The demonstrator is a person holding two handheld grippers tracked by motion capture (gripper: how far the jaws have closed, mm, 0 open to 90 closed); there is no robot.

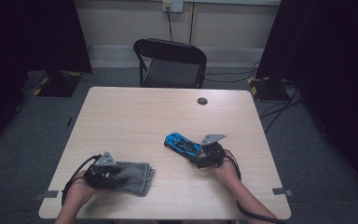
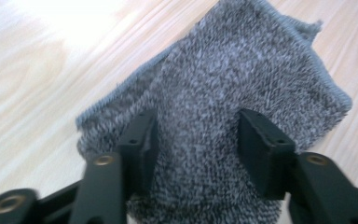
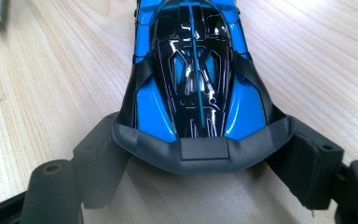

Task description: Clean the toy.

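Note:
A grey knitted cloth (image 1: pixel 137 176) lies folded near the table's front left. My left gripper (image 1: pixel 115 176) rests on its left part. In the left gripper view the cloth (image 2: pixel 242 60) spreads under and between the jaws. The left gripper (image 2: pixel 200 140) stands open, its fingertips down on the fabric. A blue and black toy car (image 1: pixel 182 143) sits right of the table's middle, nose toward the far left. My right gripper (image 1: pixel 200 156) is shut on its tail. In the right gripper view the car (image 3: pixel 191 70) points away, and the right gripper (image 3: pixel 205 154) clamps both ends of the dark rear wing.
The light wooden table (image 1: pixel 168 107) has a round black cap (image 1: pixel 202 101) near its far edge. A black folding chair (image 1: pixel 170 63) stands behind the table. Grey tape tabs (image 1: pixel 283 191) mark the front corners. Cables lie on the floor at the right.

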